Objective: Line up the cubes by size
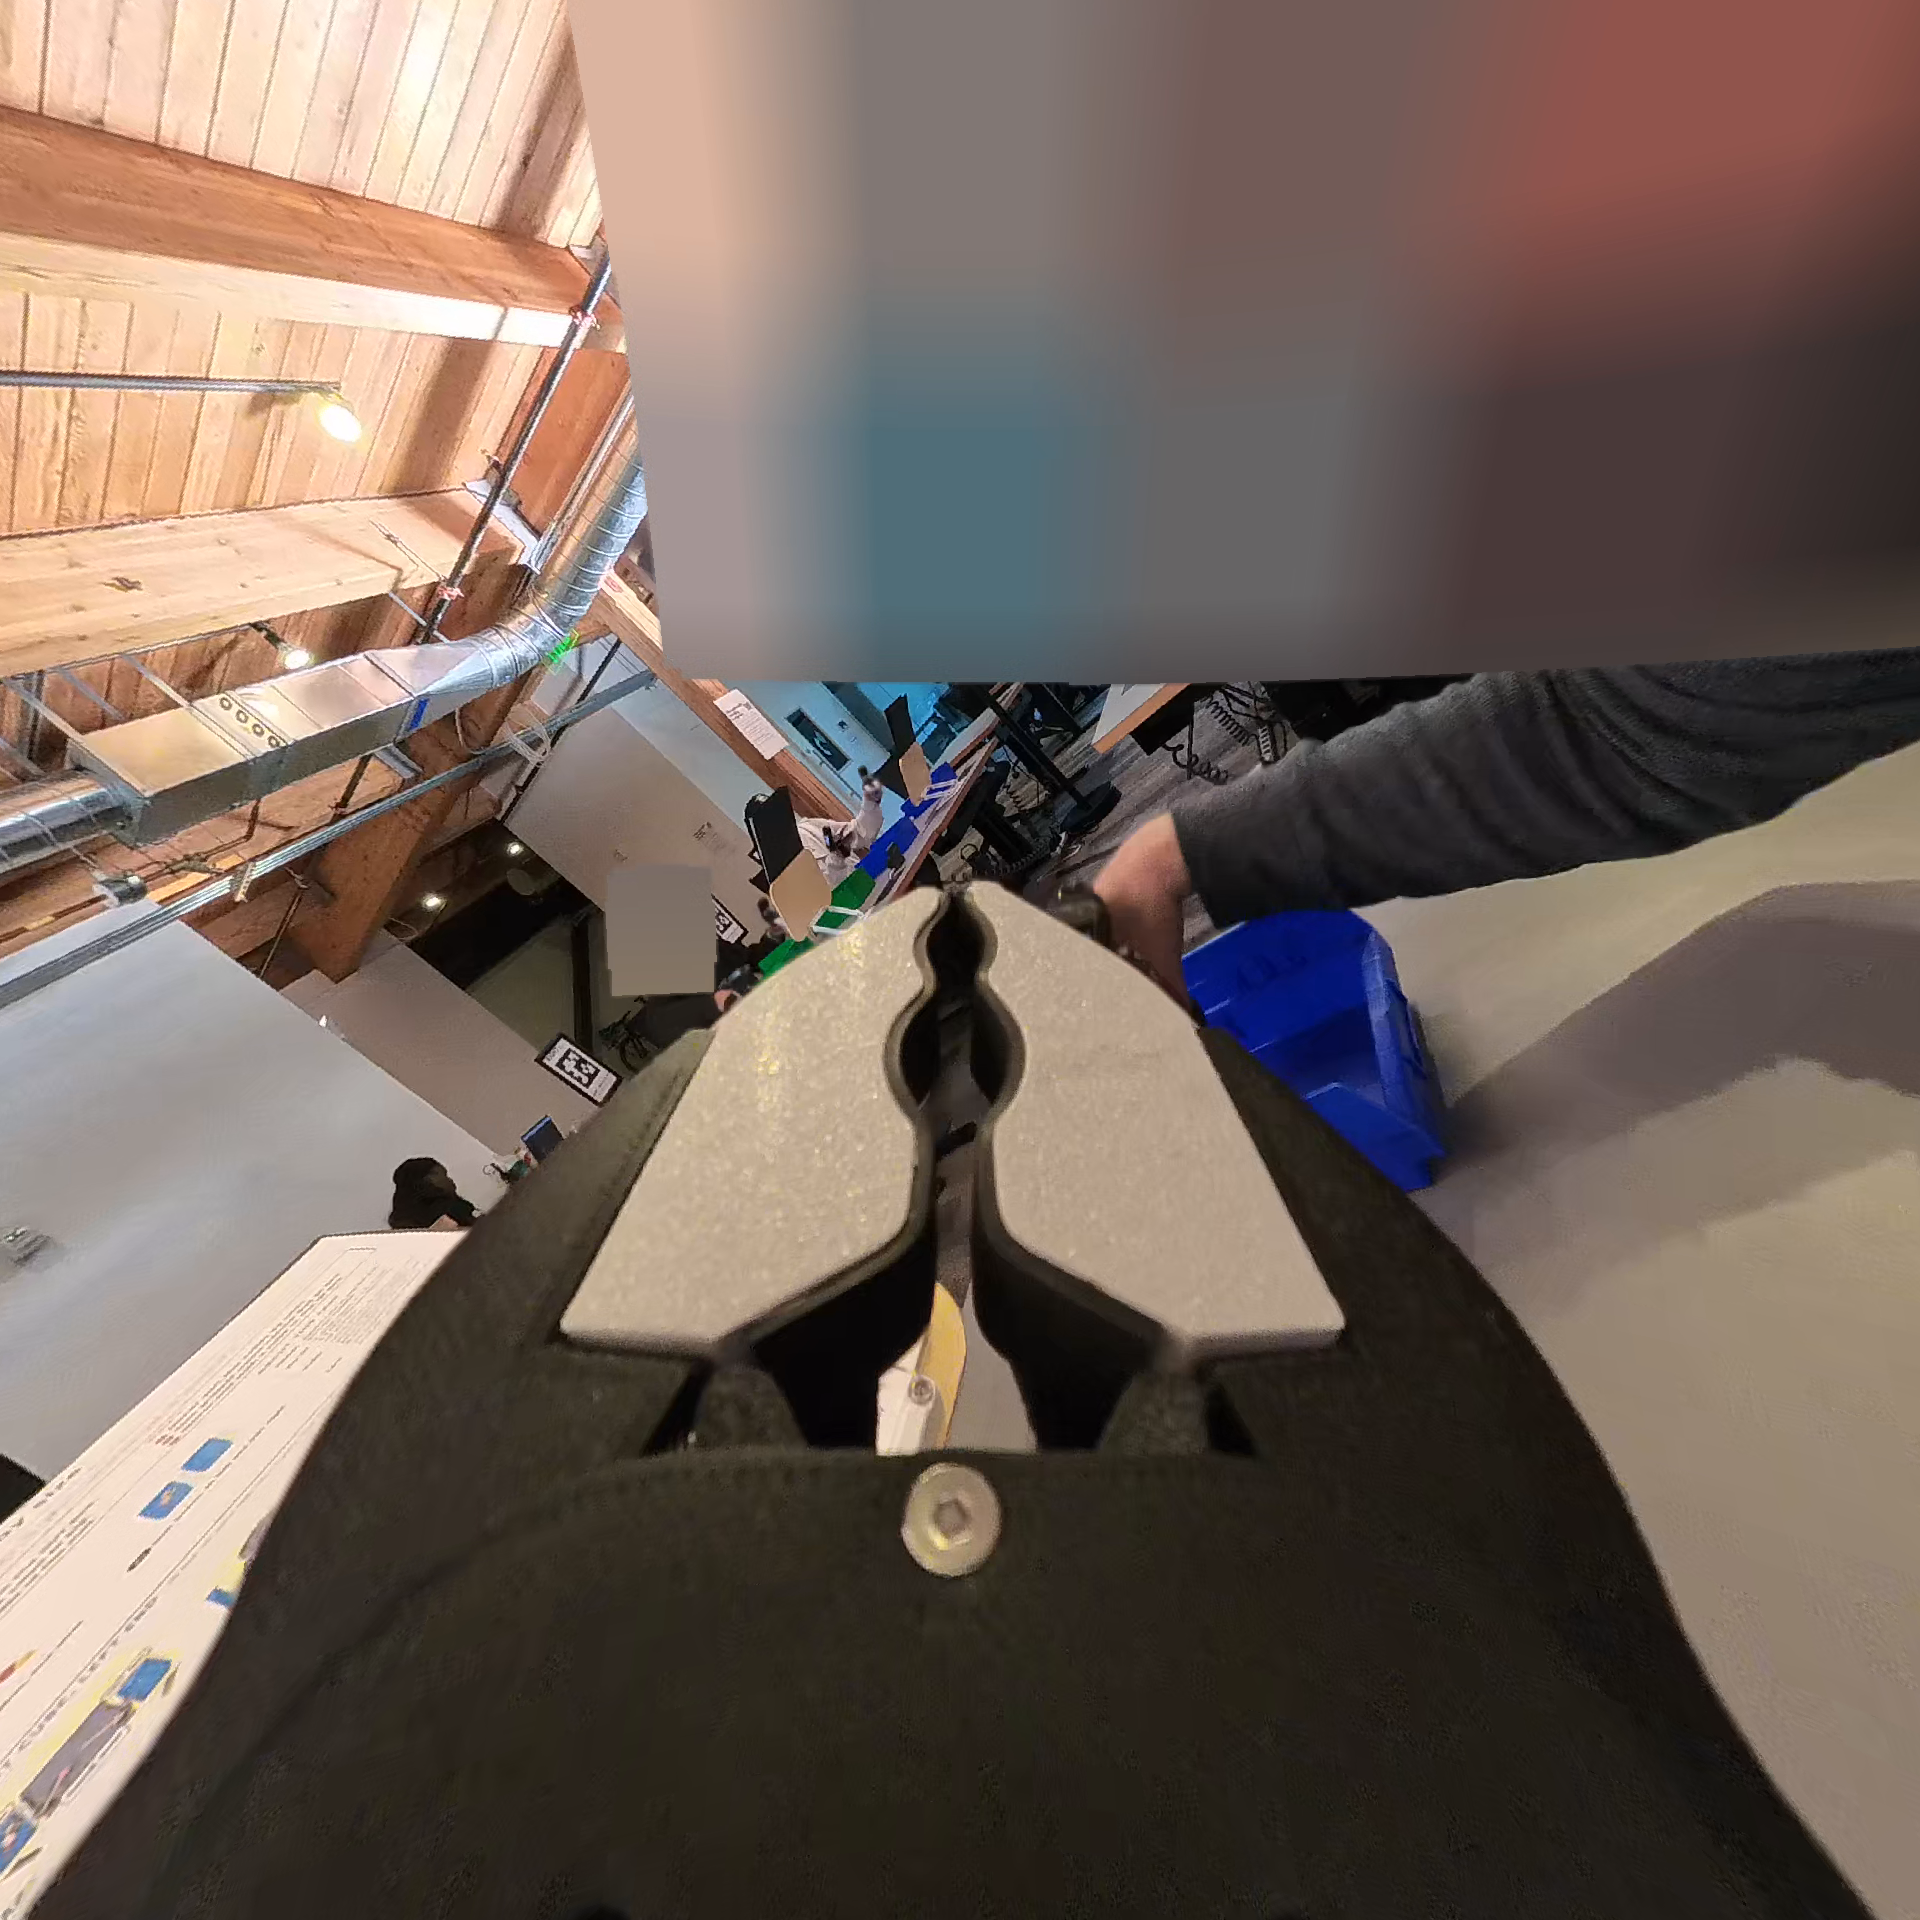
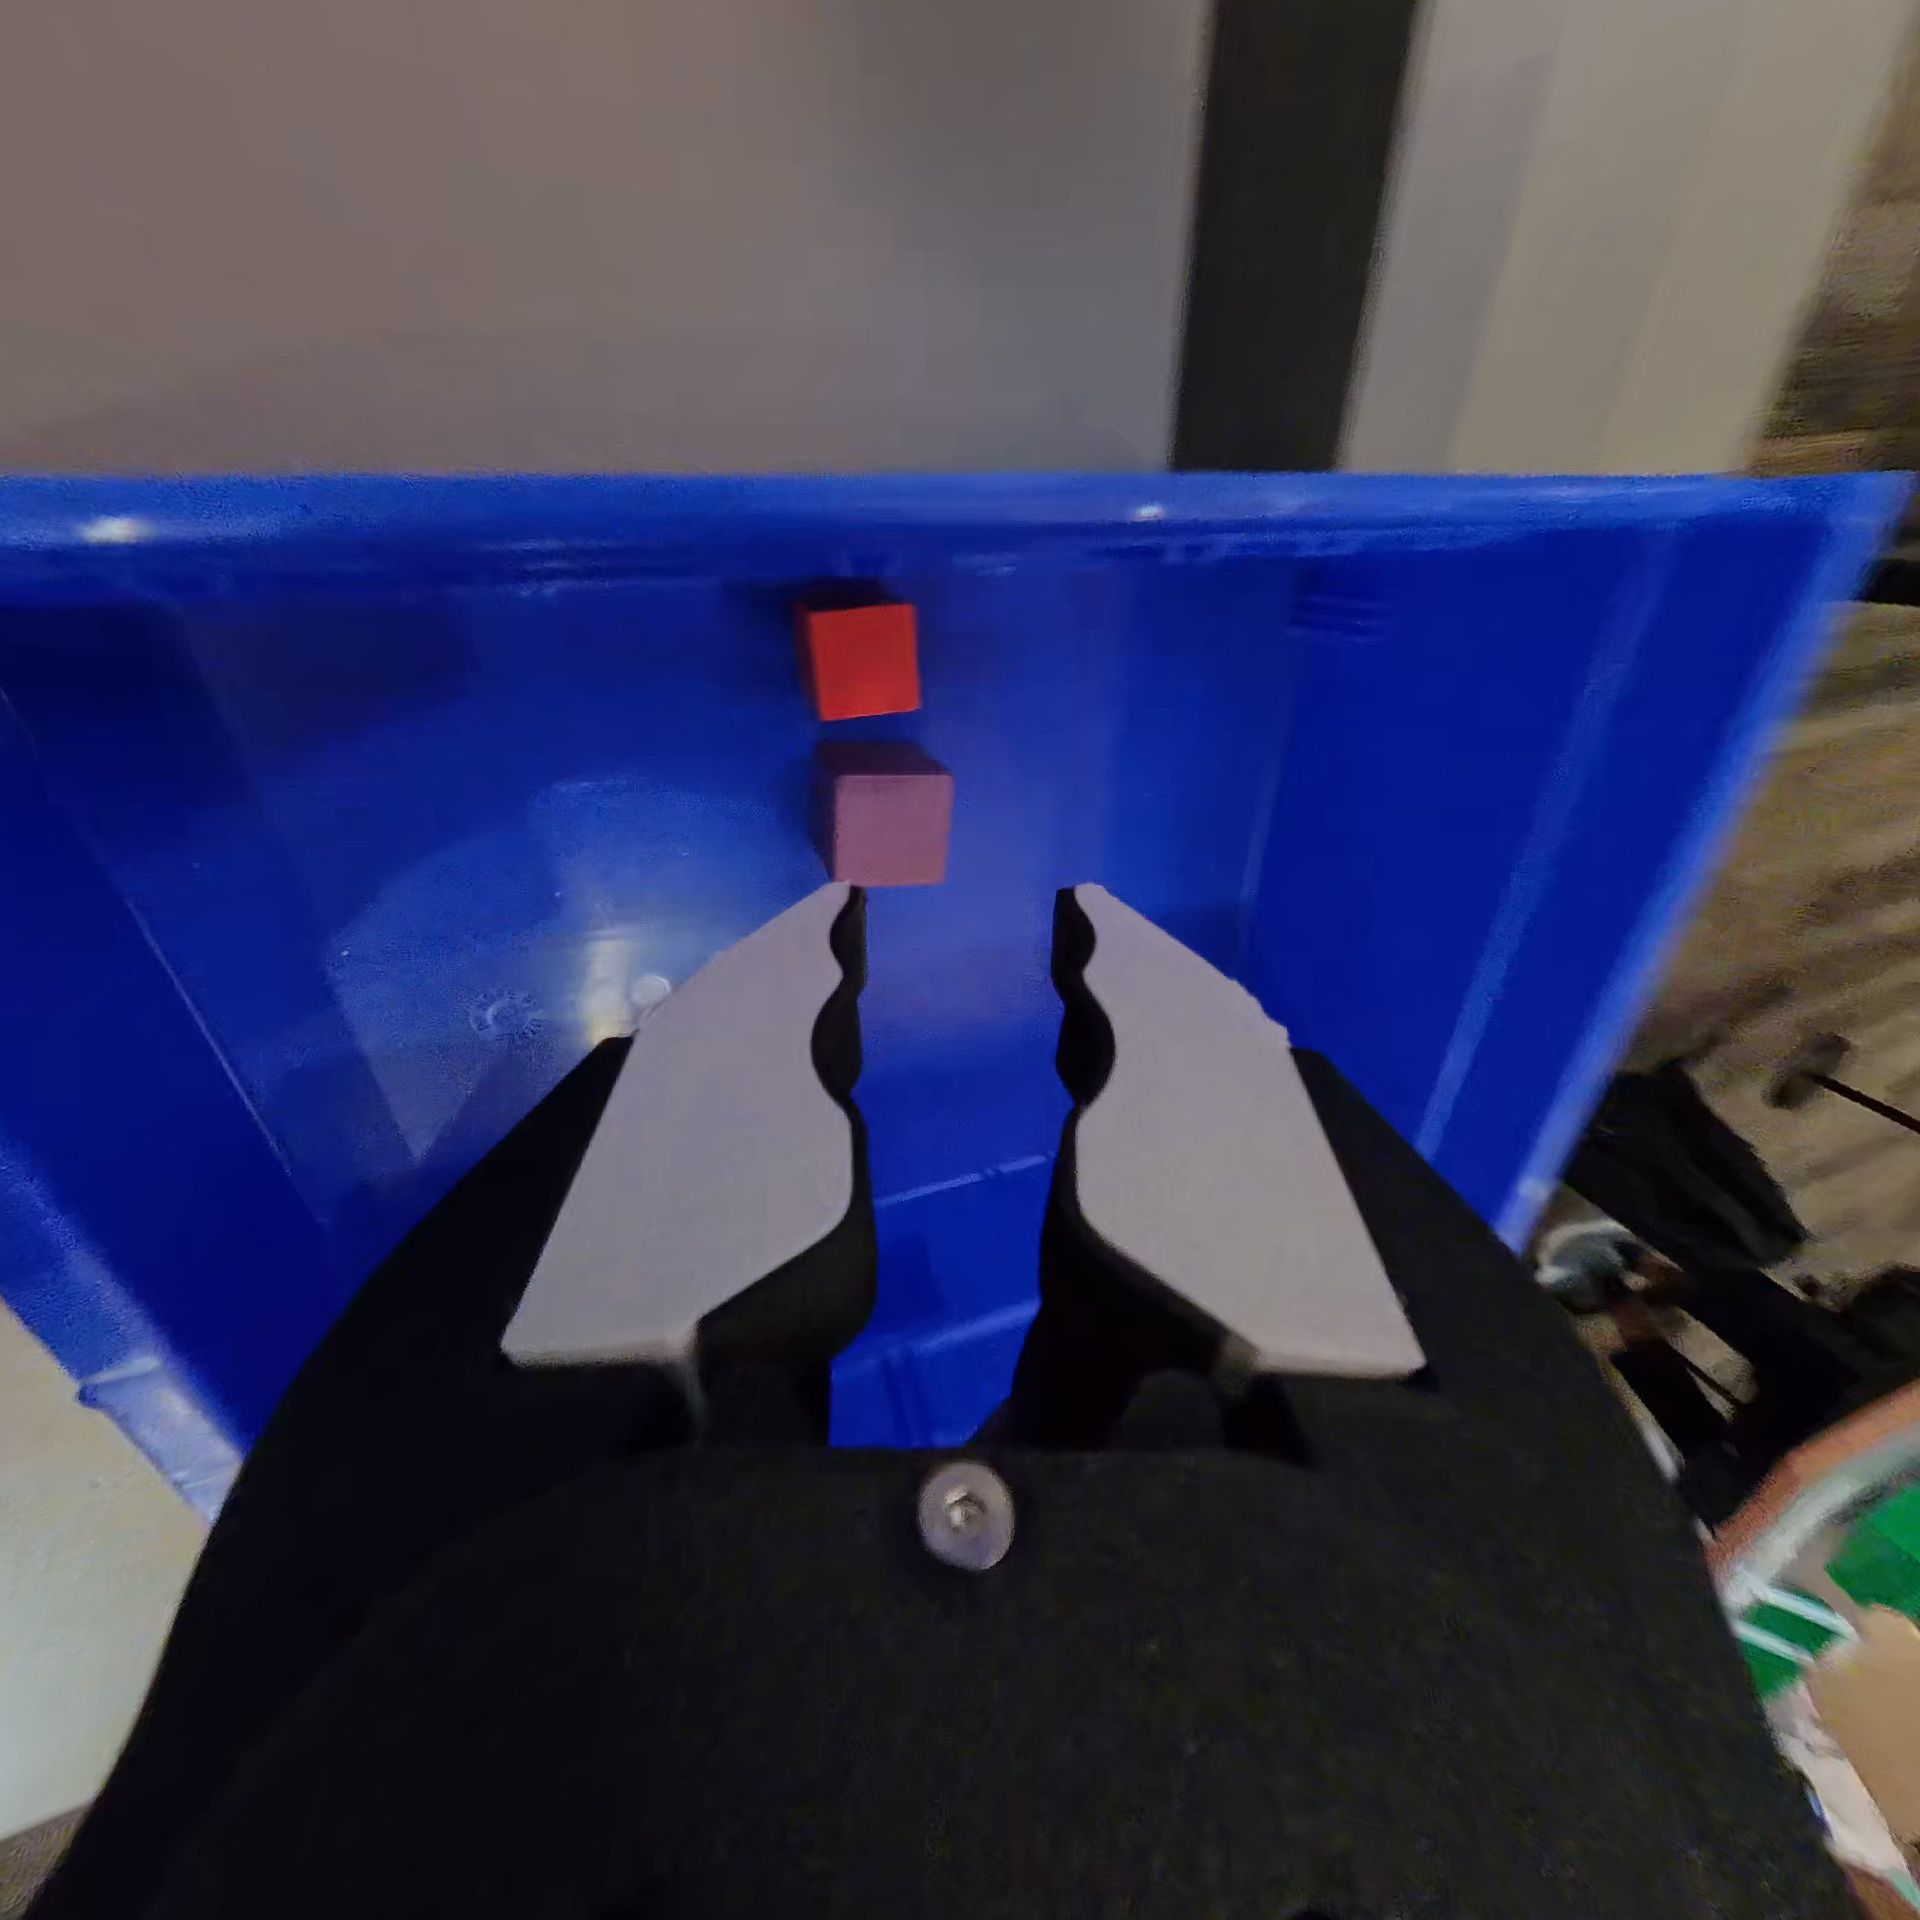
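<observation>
Cubes, two in view, both inside the blue bin [image 2: 1455,831], on its floor.

Item 1: red cube [image 2: 860,661]. Lies close to the bin's far wall, by the look of it; the farther of the pair from the right tongs.

Item 2: purple cube [image 2: 888,826]. Lies just in front of the red cube, a narrow strip of blue floor between the two, so they do not touch. Sits just beyond the left fingertip [image 2: 831,904] of the right tongs, a little left of the midline of the gap. Whether the fingertip touches its lower corner cannot be told.

Item 3: right tongs [image 2: 956,899]. Fingers apart, bare blue floor showing between them along their whole length; nothing in the grasp. Reaches into the bin from its open near side.

Item 4: left tongs [image 1: 958,906]. Fingers together at the tips, nothing gripped. Tilted upward, toward the room and its wooden ceiling [image 1: 208,260], away from the cubes.

Item 5: blue bin, second sighting [image 1: 1340,1029]. Stands on the grey table [image 1: 1662,1351], to the right of the left tongs. A person's hand [image 1: 1143,883] in a dark grey sleeve [image 1: 1507,790] reaches in over it.

Item 6: printed sheet [image 1: 156,1507], at lower left of the left wrist view.
</observation>
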A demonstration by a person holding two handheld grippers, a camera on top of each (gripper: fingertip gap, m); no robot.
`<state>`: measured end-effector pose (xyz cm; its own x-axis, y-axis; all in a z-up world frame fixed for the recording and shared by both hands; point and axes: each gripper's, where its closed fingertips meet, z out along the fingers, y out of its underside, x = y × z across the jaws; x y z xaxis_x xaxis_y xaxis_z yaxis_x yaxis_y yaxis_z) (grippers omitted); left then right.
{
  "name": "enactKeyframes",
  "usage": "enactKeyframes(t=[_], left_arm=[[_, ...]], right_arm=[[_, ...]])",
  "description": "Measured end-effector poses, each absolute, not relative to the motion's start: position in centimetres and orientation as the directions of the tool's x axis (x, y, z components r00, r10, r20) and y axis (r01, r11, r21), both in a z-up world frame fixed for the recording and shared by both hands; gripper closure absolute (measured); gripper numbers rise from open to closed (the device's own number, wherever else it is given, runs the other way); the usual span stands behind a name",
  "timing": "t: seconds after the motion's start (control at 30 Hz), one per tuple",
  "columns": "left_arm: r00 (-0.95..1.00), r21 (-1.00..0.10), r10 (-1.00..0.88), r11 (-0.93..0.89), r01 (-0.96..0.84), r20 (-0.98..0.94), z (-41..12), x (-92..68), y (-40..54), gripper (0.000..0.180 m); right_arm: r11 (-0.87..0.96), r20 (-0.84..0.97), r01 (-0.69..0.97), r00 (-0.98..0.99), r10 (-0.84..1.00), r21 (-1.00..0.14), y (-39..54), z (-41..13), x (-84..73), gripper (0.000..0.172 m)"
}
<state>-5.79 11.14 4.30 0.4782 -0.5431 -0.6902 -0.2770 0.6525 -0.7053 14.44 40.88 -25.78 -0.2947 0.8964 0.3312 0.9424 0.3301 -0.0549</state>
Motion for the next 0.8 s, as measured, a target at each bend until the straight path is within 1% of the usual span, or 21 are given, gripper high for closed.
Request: enactKeyframes(t=[0.07, 0.13, 0.27, 0.3, 0.37, 0.4, 0.5, 0.63, 0.73, 0.8], left_arm=[[0.480, -0.713, -0.548, 0.640, -0.286, -0.684, 4.1, -5.8, 11.5, 0.180], [0.482, -0.720, -0.553, 0.628, -0.296, -0.680, 3.9, -5.7, 11.9, 0.180], [0.514, -0.741, -0.547, 0.585, -0.331, -0.661, 3.5, -5.9, 13.4, 0.180], [0.520, -0.744, -0.542, 0.571, -0.348, -0.660, 3.3, -6.0, 13.7, 0.178], [0.501, -0.741, -0.548, 0.537, -0.404, -0.670, 2.2, -6.0, 14.2, 0.163], [0.476, -0.729, -0.552, 0.528, -0.436, -0.685, 1.5, -5.9, 14.1, 0.161], [0.474, -0.697, -0.518, 0.439, -0.567, -0.712, -0.4, -7.6, 14.6, 0.153], [0.499, -0.678, -0.502, 0.277, -0.680, -0.706, -3.2, -13.1, 14.0, 0.146], [0.498, -0.625, -0.493, 0.125, -0.770, -0.713, -6.0, -19.3, 13.1, 0.147], [0.515, -0.586, -0.487, -0.008, -0.810, -0.706, -7.9, -24.1, 13.1, 0.148]], right_arm=[[0.329, 0.444, 0.941, -0.264, 0.857, -0.075, 40.3, -22.5, 14.0, 0.139], [0.320, 0.556, 0.940, -0.204, 0.806, -0.118, 39.2, -18.7, 13.3, 0.141], [0.401, 0.687, 0.868, -0.101, 0.719, -0.292, 33.3, -12.0, 9.4, 0.143], [0.435, 0.704, 0.836, -0.086, 0.705, -0.333, 31.4, -10.7, 8.0, 0.143], [0.507, 0.726, 0.760, -0.068, 0.685, -0.407, 27.3, -8.5, 4.9, 0.144], [0.546, 0.735, 0.717, -0.068, 0.675, -0.434, 25.3, -7.5, 3.2, 0.144], [0.627, 0.747, 0.605, -0.077, 0.660, -0.491, 20.3, -5.3, -1.5, 0.144], [0.666, 0.725, 0.466, -0.073, 0.685, -0.582, 16.5, -4.2, -5.7, 0.144], [0.685, 0.718, 0.440, -0.121, 0.686, -0.580, 15.9, -5.0, -7.1, 0.144], [0.688, 0.705, 0.420, -0.142, 0.694, -0.592, 15.8, -5.2, -7.5, 0.144]])
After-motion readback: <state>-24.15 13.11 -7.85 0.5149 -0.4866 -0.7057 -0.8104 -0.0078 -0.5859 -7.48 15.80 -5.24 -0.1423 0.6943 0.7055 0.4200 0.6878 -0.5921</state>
